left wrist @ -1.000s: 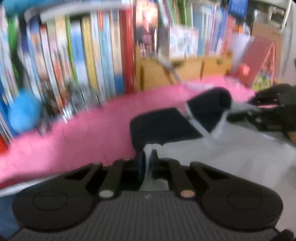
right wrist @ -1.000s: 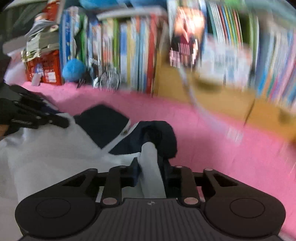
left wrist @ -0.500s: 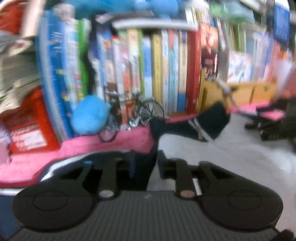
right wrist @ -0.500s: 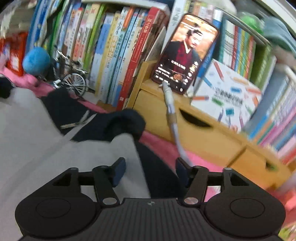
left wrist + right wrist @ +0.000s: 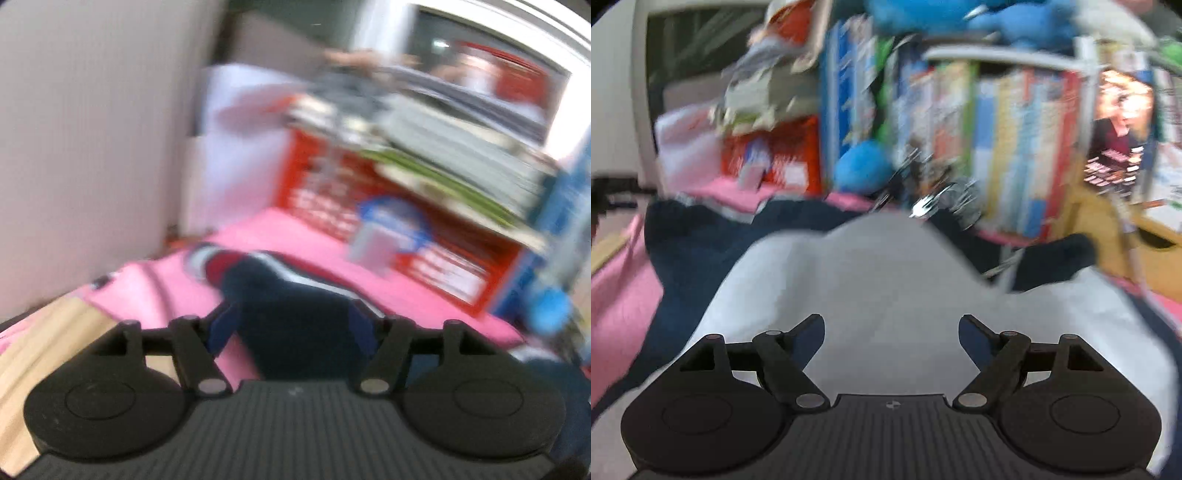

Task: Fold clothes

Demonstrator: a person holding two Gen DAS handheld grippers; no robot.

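The garment has a white body (image 5: pixel 879 280) and navy sleeves, and lies spread on a pink cloth (image 5: pixel 617 295). In the right wrist view my right gripper (image 5: pixel 892 332) hovers over the white body, its jaws opening wide and its pads (image 5: pixel 812 330) pressing on nothing. One navy sleeve (image 5: pixel 683 258) runs off to the left, and another navy part (image 5: pixel 1056 254) lies at the right. The blurred left wrist view shows my left gripper (image 5: pixel 291 328) with its jaws opening. A navy sleeve (image 5: pixel 295 306) with a red and white cuff lies between and beyond the pads, and they are not pinching it.
A shelf of upright books (image 5: pixel 997 129) lines the back, with a blue plush ball (image 5: pixel 864 166), a small model bicycle (image 5: pixel 934 199), a red crate (image 5: pixel 406 229) under stacked papers, and a phone (image 5: pixel 1119 136) on a wooden box. Bare wooden tabletop (image 5: pixel 48 339) and a wall (image 5: pixel 92 147) lie left.
Both grippers were shut on the garment and have let go. The left one swung far left to the sleeve end. The right one swung back left over the white body.
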